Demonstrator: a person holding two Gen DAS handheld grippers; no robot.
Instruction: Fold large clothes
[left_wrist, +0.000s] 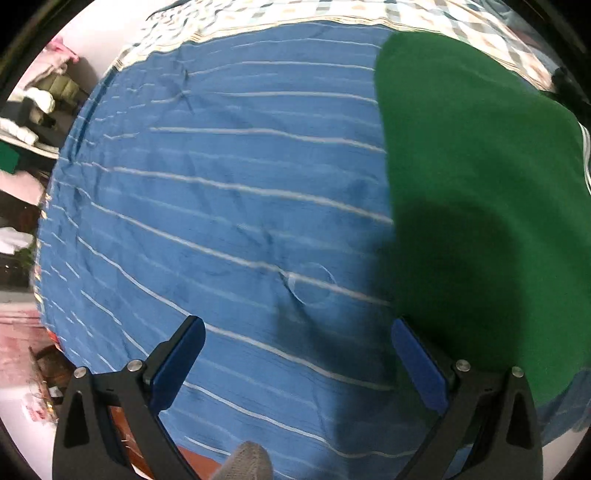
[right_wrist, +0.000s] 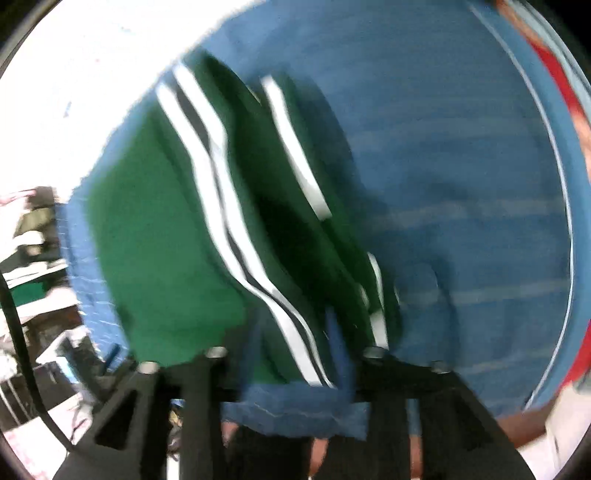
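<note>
A large green garment lies on a blue sheet with thin white stripes. In the left wrist view it fills the right side. My left gripper is open and empty above the sheet, its right finger next to the garment's left edge. In the blurred right wrist view the garment shows white and black stripes. My right gripper is at the garment's near edge, with green cloth draped over its fingers; the jaw state is hidden.
A checked bedcover lies beyond the sheet at the far end. Shelves with piled clothes stand at the left. The sheet's left edge drops to a reddish floor. A red strip runs along the sheet's right side.
</note>
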